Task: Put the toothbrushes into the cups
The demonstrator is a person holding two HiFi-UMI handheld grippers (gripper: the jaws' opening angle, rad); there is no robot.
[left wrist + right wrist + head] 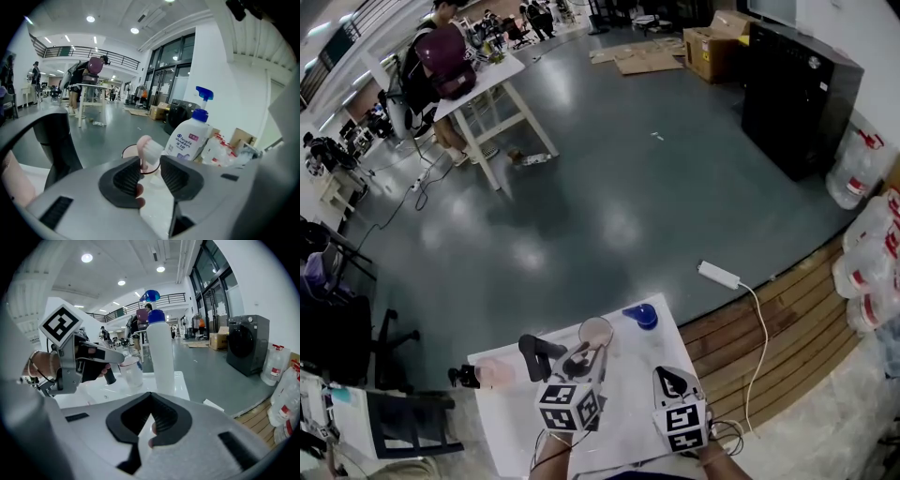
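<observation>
While the left tongs (150, 165) hovered over the clear cup (595, 331), their jaws stood wide apart. The pink toothbrush (147, 149) rose between them, bristle head up and nearer the left jaw, and neither pad pressed on it. Its lower end ran down towards the clear cup's rim; whether it rested inside could not be told. The right tongs (150, 397) were closed tip to tip on nothing, held back from the clear cup towards the person.

The clear cup stood at the far edge of a small white tabletop (633, 375). Just to the right of the clear cup stood a white bottle with a blue cap (160, 357), and to its left a pink cup (495, 372) stood on the same surface.

Beyond the clear cup spread a glossy grey floor (609, 187) that mirrored the ceiling lights. Far beyond the clear cup, to its left, a person leaned at a white trestle table (487, 89); far to its right stood a black appliance (797, 94) with cardboard boxes (708, 47) behind it. Right of the clear cup, a white power strip (718, 275) lay by a band of wooden boards (787, 319).
</observation>
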